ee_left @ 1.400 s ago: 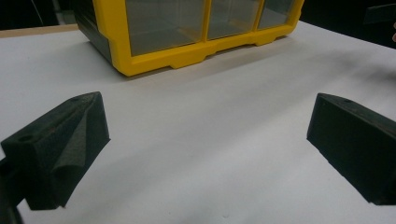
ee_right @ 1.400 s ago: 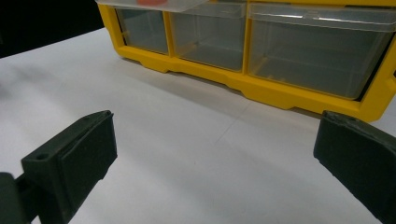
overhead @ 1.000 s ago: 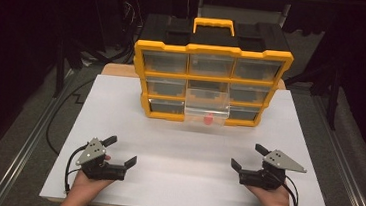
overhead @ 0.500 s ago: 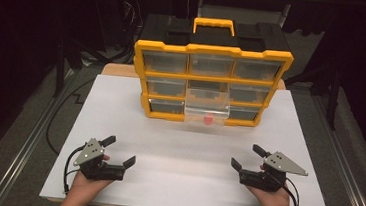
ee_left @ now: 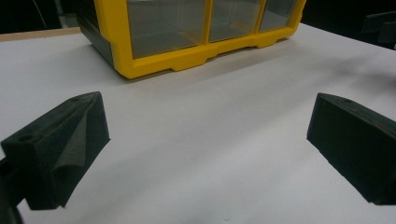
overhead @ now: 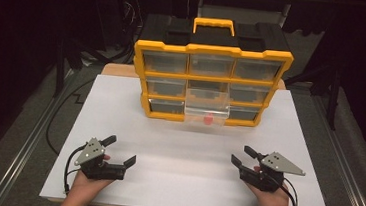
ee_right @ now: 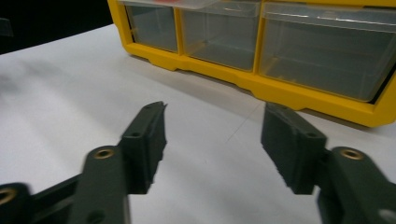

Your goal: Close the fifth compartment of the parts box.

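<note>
Small red thing [overhead: 208,118], shape unclear

Desk [overhead: 121,102]: white top, a wooden edge showing behind the organizer.
Organizer [overhead: 211,68]: yellow-framed drawer cabinet with a black top, upright at the desk's far middle.
Open drawer [overhead: 206,110]: clear, pulled out from the organizer's bottom middle, a small red thing [overhead: 208,118] inside.
Near the organizer: bare white desk surface in front.

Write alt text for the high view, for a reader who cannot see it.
A yellow and black drawer organizer stands at the far side of a white table, its bottom middle drawer pulled out with a small red item inside. Near the front edge, two hands hold the left gripper and right gripper, both empty.
</note>
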The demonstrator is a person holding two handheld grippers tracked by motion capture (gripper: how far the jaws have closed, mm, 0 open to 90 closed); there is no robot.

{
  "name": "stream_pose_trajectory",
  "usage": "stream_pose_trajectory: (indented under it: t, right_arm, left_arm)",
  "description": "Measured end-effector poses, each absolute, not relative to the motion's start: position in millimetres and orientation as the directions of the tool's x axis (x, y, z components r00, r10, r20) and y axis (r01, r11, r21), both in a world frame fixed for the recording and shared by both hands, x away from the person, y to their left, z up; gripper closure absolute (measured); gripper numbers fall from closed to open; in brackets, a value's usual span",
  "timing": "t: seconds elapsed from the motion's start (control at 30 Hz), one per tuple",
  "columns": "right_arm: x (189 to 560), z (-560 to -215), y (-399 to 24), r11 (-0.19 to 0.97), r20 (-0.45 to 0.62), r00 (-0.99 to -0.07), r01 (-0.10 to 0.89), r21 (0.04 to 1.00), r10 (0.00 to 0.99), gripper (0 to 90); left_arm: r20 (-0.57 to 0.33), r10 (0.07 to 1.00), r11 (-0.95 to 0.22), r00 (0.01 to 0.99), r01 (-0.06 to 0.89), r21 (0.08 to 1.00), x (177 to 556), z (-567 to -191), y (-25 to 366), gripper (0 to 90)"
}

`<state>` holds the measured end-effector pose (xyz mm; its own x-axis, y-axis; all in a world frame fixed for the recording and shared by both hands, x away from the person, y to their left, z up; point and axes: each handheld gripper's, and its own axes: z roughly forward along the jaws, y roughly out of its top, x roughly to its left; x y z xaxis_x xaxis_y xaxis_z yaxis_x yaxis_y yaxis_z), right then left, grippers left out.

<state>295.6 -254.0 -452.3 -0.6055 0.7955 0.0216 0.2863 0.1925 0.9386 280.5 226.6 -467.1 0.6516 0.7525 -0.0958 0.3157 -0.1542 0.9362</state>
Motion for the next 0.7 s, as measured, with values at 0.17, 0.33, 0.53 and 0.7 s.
stream_pose_trajectory:
  t: [0.17, 0.33, 0.53, 0.7]
  right_arm:
    - [294.9, -451.9, -251.6, 0.192, 0.02, -0.613, 0.279, 0.941, 0.79, 57.5]
    - [293.3, -449.9, -249.2, 0.183, 0.02, -0.603, 0.273, 0.944, 0.798, 71.2]
    - [294.5, -450.2, -247.2, 0.193, 0.014, -0.607, 0.274, 0.942, 0.795, 85.2]
    - [293.6, -449.1, -244.4, 0.204, -0.006, -0.603, 0.259, 0.944, 0.798, 90.0]
  left_arm:
    - [-0.096, 0.754, -0.153, 0.65, 0.315, 0.937, 280.4, -466.9, 227.2, 0.3]
    - [-0.096, 0.753, -0.152, 0.651, 0.314, 0.937, 280.5, -466.9, 227.7, 0.3]
    - [-0.096, 0.752, -0.153, 0.652, 0.315, 0.937, 280.9, -467.2, 227.2, 0.3]
    - [-0.096, 0.751, -0.154, 0.653, 0.314, 0.937, 280.8, -467.2, 227.3, 0.3]
